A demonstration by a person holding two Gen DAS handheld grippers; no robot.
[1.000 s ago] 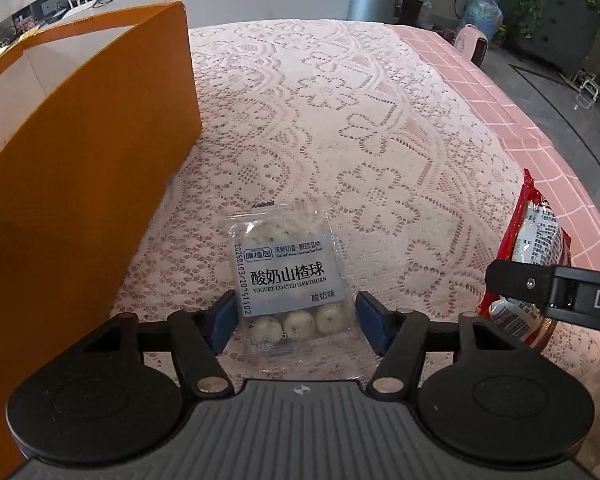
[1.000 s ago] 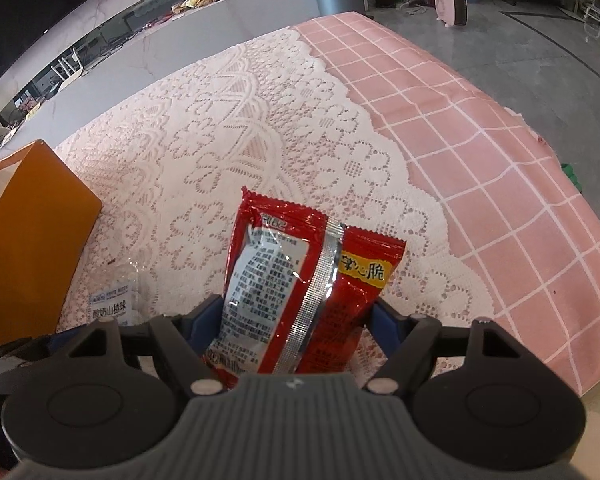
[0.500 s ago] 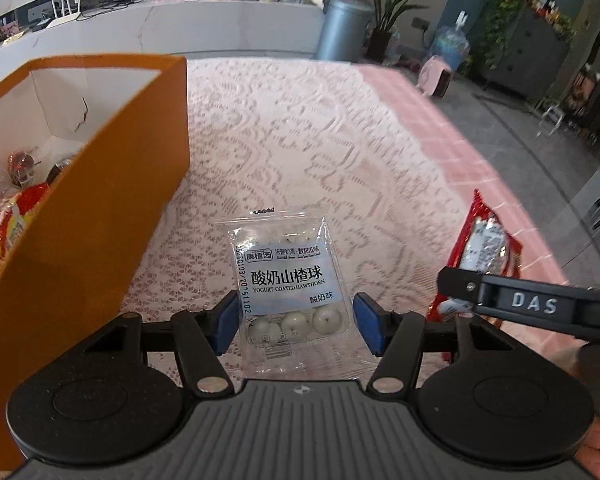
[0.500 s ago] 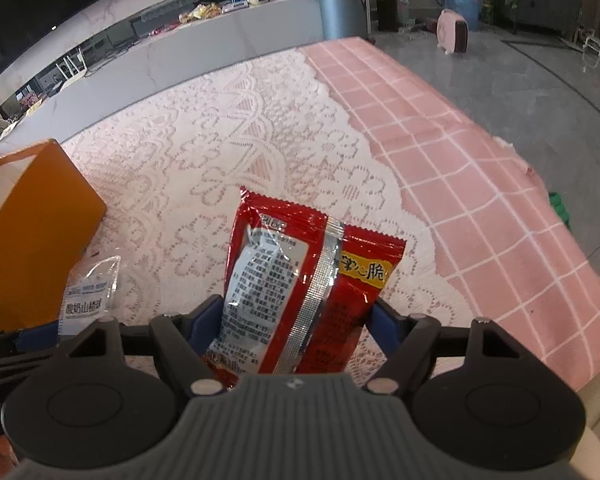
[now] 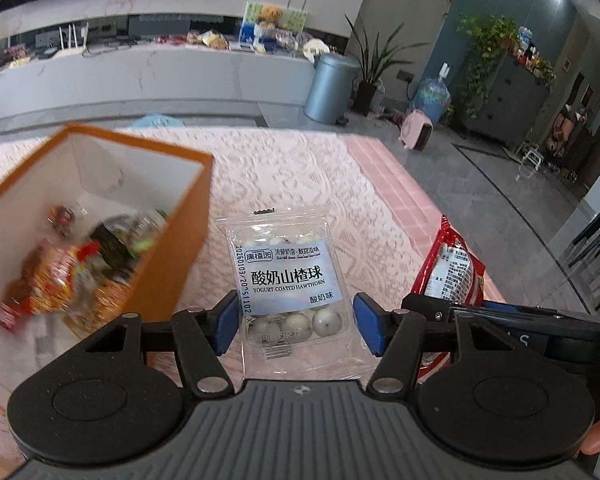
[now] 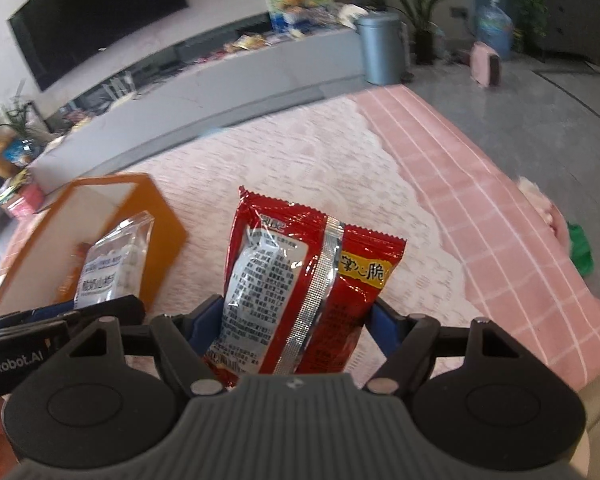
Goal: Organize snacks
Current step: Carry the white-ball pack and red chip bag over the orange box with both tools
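Here the clear hawthorn-ball packet [image 5: 286, 280] hangs pinched in the left hand-held gripper [image 5: 294, 324], lifted beside the open orange box [image 5: 172, 264] that holds other snacks [image 5: 56, 276]. To its right, the right hand-held gripper [image 6: 296, 332] clamps the red snack bag [image 6: 300, 280] above the lace-covered worktop [image 6: 284, 160].

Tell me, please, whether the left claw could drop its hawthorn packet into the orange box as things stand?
Probably yes. The left claw holds the hawthorn packet lifted beside the orange box, whose top is open; snacks cover its floor, but nothing blocks the opening.
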